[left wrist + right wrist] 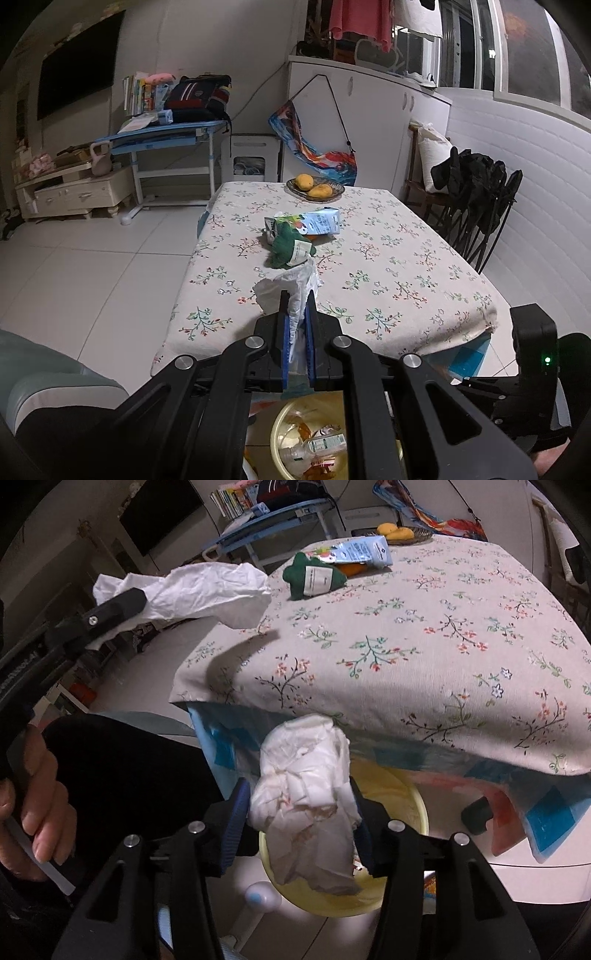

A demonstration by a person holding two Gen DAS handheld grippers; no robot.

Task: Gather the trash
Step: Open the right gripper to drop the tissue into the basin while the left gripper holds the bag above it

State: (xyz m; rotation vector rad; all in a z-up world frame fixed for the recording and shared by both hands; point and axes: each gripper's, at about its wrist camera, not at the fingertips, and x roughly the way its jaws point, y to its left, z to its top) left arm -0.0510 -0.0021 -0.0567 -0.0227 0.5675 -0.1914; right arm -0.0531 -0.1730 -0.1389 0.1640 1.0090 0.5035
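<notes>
- Left hand-held gripper [298, 295]: clamped on a tissue [291, 286], above the bin [280, 432].
- Right hand-held gripper [299, 797]: jaws parted, crumpled napkin [306, 797] between them, above the bin [413, 801].
- Bin: below the bench [388, 258] edge.

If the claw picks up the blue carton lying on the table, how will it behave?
The carton looks creased, so probably empty, light and easily crushed. Lying flat on the tablecloth, it should slide rather than roll. The green wrapper touching it may shift too.
</notes>
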